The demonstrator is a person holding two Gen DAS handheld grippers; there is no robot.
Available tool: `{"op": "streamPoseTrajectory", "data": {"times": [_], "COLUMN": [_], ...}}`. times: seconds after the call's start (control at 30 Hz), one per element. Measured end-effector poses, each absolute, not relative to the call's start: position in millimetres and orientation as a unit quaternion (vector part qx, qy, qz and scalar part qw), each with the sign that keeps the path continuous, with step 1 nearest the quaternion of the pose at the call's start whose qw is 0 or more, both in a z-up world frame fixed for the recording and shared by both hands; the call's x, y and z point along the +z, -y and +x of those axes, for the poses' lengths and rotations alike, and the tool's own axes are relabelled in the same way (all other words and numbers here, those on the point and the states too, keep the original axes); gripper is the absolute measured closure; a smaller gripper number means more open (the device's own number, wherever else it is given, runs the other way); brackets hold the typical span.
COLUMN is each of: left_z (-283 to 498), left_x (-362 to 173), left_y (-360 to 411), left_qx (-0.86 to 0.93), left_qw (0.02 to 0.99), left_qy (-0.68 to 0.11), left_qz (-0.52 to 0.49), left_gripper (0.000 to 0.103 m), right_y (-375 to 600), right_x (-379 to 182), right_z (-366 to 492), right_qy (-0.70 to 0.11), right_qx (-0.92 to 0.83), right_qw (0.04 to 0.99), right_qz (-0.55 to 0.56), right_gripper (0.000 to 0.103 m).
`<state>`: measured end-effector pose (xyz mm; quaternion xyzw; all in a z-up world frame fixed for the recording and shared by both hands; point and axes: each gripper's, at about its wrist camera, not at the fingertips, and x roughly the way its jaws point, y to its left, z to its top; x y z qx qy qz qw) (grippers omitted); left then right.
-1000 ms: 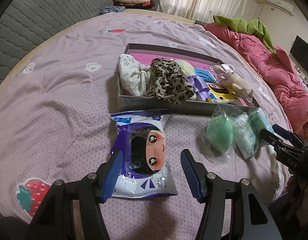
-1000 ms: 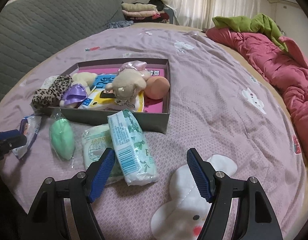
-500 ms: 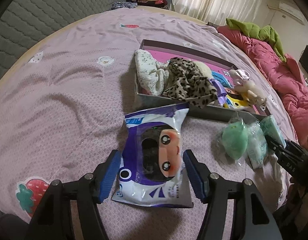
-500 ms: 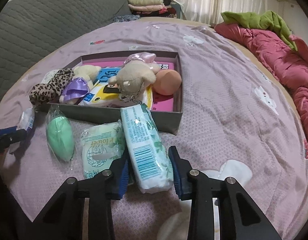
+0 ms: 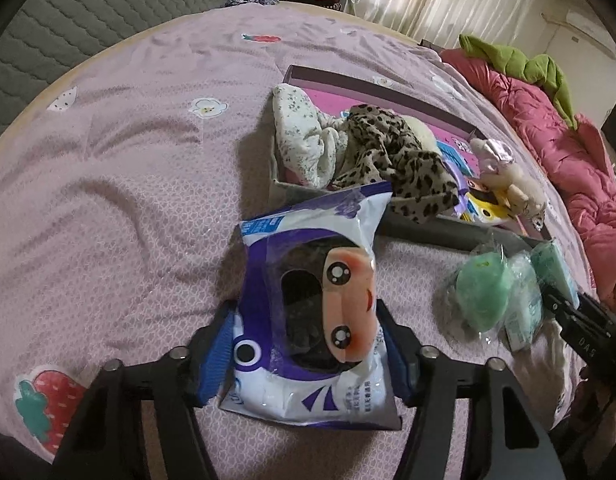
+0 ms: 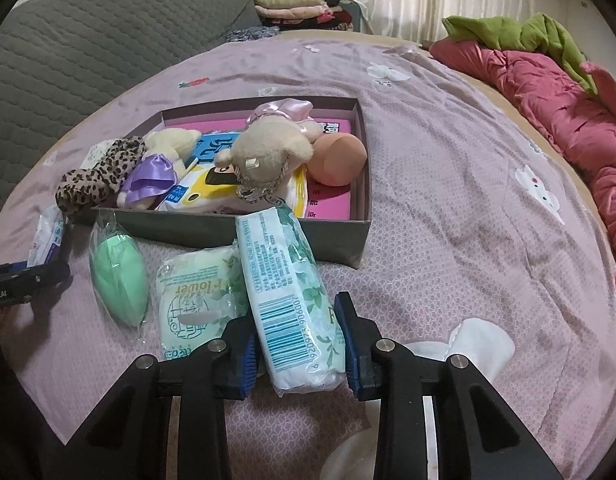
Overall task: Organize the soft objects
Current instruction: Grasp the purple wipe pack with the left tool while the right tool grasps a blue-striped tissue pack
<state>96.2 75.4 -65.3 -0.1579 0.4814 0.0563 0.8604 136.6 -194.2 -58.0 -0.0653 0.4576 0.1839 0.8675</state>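
My left gripper (image 5: 308, 352) is shut on a purple-and-white bag holding a doll face (image 5: 320, 300), its far end tilted up toward the grey box (image 5: 428, 236). My right gripper (image 6: 298, 340) is shut on a white-green tissue pack (image 6: 288, 284) that leans on the box's front wall (image 6: 228, 236). A second tissue pack (image 6: 196, 296) and a bagged green sponge (image 6: 118, 276) lie beside it. The box holds a plush bear (image 6: 268, 152), a leopard-print cloth (image 5: 392, 156), a floral cloth (image 5: 300, 136), an orange sponge (image 6: 338, 158) and a purple bow (image 6: 152, 176).
A pink quilt (image 6: 568, 112) with a green cloth (image 6: 516, 32) lies along the bed's right side. A grey padded headboard (image 6: 88, 28) stands behind, with folded clothes (image 6: 292, 4) past it. A white cloth patch (image 6: 468, 344) lies under the right gripper.
Both grippers moved forward and closed: the left on the doll bag, the right on the tissue pack. The bag's far end has lifted toward the box.
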Motion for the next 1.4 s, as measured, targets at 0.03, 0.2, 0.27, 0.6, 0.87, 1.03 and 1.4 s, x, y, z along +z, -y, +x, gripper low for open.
{"op": "streamPoseTrajectory", "data": {"times": [0.03, 0.2, 0.27, 0.6, 0.87, 1.03, 1.4], "left_z": [96.1, 92.8, 89.6, 75.5, 78.7, 80.2, 72.7], "left_x": [-64.3, -58.4, -54.1, -34.7, -37.8, -37.2, -18.2], "left_y": [-77.1, -77.0, -76.8, -68.3, -70.5, -72.3, -78.5], "left_qx": [0.057, 0.05, 0.05, 0.035, 0.03, 0.029, 0.046], "left_qw": [0.861, 0.865, 0.868, 0.884, 0.881, 0.881, 0.9], "left_qy": [-0.479, -0.471, -0.466, -0.443, -0.448, -0.445, -0.403], "left_qz": [-0.159, -0.164, -0.163, -0.147, -0.151, -0.156, -0.159], "left_gripper": [0.046, 0.053, 0.053, 0.054, 0.053, 0.053, 0.053], "right_y": [194.3, 196.1, 197.3, 205.1, 202.9, 202.6, 209.1], "right_x": [-57.5, -52.2, -48.0, -39.8, -62.0, -66.6, -25.0], "right_z": [136.5, 135.2, 133.8, 127.1, 140.9, 146.6, 133.0], "right_qy": [-0.457, -0.452, -0.446, -0.442, -0.48, -0.483, -0.417], "right_qx": [0.184, 0.186, 0.187, 0.194, 0.205, 0.209, 0.204], "right_qw": [0.868, 0.871, 0.874, 0.875, 0.853, 0.85, 0.886], "right_qz": [-0.066, -0.058, -0.054, -0.029, -0.016, -0.005, -0.003], "right_gripper": [0.068, 0.068, 0.069, 0.071, 0.071, 0.071, 0.08]}}
